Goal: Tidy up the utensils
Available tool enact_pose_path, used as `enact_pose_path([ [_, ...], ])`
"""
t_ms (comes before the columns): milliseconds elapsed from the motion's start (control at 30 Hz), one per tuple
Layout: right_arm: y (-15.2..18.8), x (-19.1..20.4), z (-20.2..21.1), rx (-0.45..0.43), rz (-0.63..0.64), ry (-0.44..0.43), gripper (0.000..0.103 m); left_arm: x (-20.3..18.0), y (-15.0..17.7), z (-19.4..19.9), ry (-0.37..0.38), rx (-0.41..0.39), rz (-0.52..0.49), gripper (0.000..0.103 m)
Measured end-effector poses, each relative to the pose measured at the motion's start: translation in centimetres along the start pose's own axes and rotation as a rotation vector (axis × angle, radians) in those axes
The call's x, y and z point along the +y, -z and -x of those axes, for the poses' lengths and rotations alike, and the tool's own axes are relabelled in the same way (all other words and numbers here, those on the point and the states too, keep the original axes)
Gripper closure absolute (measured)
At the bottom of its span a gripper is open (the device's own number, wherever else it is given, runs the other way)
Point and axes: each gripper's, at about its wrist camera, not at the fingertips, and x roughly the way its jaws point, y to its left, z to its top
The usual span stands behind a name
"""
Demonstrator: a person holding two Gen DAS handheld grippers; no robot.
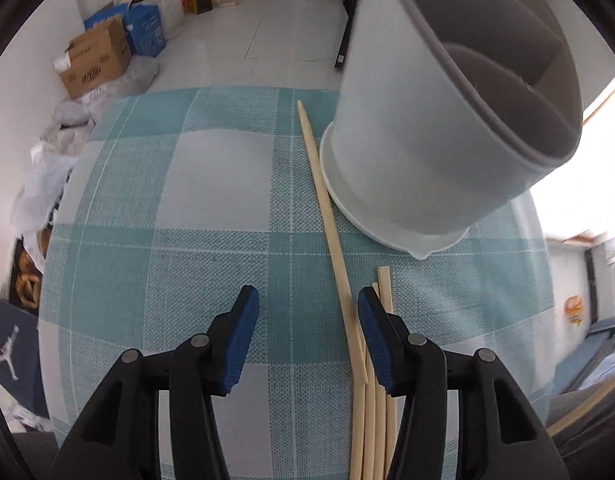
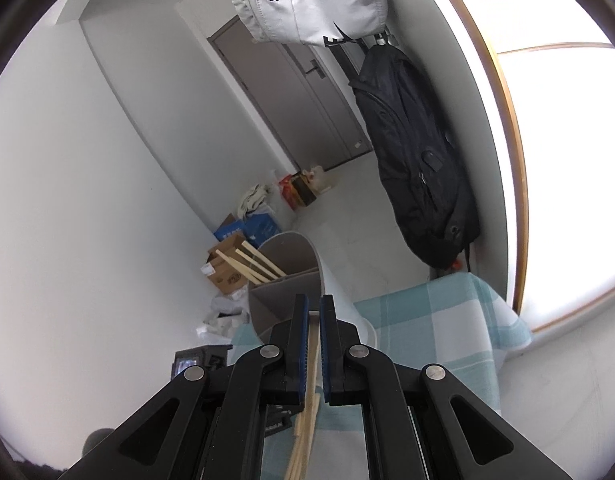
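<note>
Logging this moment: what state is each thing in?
Left claw: open, above the cloth.
Right claw: shut on chopsticks.
Holder: upright, divided; chopsticks in one compartment.
Loose chopsticks: flat on the cloth.

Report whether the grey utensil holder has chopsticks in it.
Yes. In the right wrist view, chopsticks stick out of one compartment of the utensil holder; the other compartments' depths are hidden.
</note>
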Motion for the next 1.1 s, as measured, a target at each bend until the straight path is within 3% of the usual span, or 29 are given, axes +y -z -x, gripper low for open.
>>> enact_pose_path([
  [33, 0.0, 0.0, 0.0, 0.001, -0.003, -0.003, 0.098, -0.4, -0.2, 0.0, -0.022, -0.009, -0.015, 0.06],
  [100, 0.1, 0.0, 0.1, -0.002, -0.009, -0.006, 0.098, -0.7, -0.4, 0.2, -0.003, -0.009, -0.014, 0.078],
  [267, 0.2, 0.1, 0.4, -0.005, -0.007, -0.009, 0.098, -1.1, 0.3, 0.5, 0.024, -0.002, -0.026, 0.099],
  [667, 0.4, 0.1, 0.6, -0.005, -0.019, -0.005, 0.098, 1.5, 2.5, 2.1, 0.012, 0.062, -0.016, 0.101],
  [933, 1.0, 0.7, 0.2, 0.018, 0.008, 0.003, 0.098, 1.9, 6.4, 4.1, 0.014, 0.173, -0.085, 0.101],
  [1100, 1.5, 1.0, 0.0, 0.029, 0.019, 0.007, 0.098, 2.5, 6.7, 4.0, 0.053, 0.253, -0.04, 0.097],
])
